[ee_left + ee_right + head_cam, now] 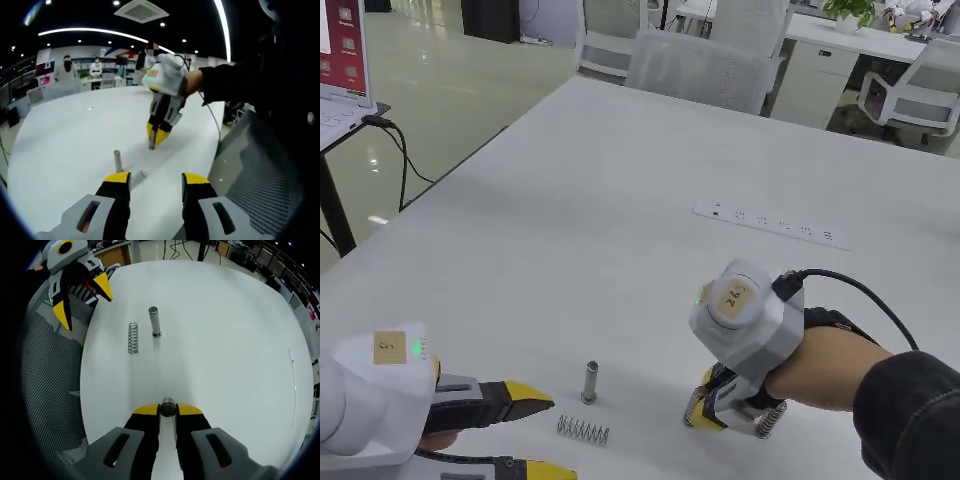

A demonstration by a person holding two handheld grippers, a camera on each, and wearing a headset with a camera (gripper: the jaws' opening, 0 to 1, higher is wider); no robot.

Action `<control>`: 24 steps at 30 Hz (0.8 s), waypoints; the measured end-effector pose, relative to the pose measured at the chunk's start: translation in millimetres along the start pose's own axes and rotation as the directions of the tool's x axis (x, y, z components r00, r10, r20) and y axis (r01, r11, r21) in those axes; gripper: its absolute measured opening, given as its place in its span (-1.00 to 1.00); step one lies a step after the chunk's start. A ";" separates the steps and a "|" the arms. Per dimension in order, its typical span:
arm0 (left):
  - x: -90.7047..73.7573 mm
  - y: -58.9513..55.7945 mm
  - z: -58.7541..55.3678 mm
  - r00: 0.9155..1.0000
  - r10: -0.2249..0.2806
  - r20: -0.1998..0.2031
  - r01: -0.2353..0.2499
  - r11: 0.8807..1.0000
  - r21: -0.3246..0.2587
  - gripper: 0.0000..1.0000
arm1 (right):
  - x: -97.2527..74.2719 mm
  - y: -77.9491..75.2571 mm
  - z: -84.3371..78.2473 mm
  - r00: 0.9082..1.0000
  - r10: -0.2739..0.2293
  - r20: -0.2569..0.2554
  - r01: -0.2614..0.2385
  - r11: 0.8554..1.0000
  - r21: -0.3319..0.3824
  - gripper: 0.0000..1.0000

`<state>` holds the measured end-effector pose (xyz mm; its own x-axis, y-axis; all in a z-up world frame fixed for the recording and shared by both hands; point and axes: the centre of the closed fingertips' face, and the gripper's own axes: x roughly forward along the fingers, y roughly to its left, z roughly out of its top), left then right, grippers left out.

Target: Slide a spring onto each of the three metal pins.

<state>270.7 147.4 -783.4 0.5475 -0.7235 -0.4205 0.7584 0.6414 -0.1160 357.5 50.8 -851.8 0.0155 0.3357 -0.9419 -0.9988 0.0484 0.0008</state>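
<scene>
Landmark: standing pin (590, 382), upright on the white table (620, 190), bare, nothing slid over it.

Left of the pin: left gripper (542, 436). Jaws are spread wide, nothing is held, and the tips are aimed toward the pin.

Just in front of the pin, on the near side: loose spring (583, 431). It is laid flat on the table, near the pin but not touching it, and close to the left gripper's tips.

Right of the pin: right gripper (725, 415), pointed down at the table. Its jaws are pinched narrow on a second pin (168, 407), whose round end is seen between the tips in the right gripper view. In the left gripper view the piece under those tips looks coiled, so a spring is judged already fitted there; not certain.

Far right, behind the pin: power strip (770, 224), well apart, not involved.

Risks, as judged:
- The standing pin is braced by nothing, so it can be knocked over by wide jaws reaching for a spring this near.
- The spring can be rolled away or shot out if pinched off-centre on its coils.
- If the spring is carried tilted, its end can be caught on the pin's top edge and the pin toppled.
- The second pin can be tipped if it is released before it is seated flat.
</scene>
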 end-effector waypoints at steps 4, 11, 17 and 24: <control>0.4 -0.4 -0.3 1.000 -0.005 0.000 0.005 1.000 0.001 -0.31 | -2.1 -0.6 -1.0 1.000 -0.005 0.007 0.005 1.000 0.011 -0.79; 1.1 -1.4 -0.5 1.000 -0.011 -0.001 0.011 1.000 0.006 -0.31 | -9.3 -0.6 -4.1 1.000 -0.019 0.023 0.018 0.999 0.034 -0.79; 2.0 -3.1 0.1 1.000 -0.019 -0.001 0.019 1.000 0.012 -0.31 | -16.2 4.3 -5.9 0.999 -0.023 0.044 0.021 0.998 0.054 -0.78; 2.8 -5.0 1.0 1.000 -0.026 0.000 0.026 0.999 0.019 -0.31 | -20.6 13.1 -12.5 0.998 -0.028 0.051 0.024 0.997 0.075 -0.78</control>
<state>268.8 141.9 -783.1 0.5274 -0.7403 -0.4169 0.7792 0.6171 -0.1101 343.5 32.7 -836.6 0.0458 0.3820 -0.9230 -0.9919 0.1273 0.0034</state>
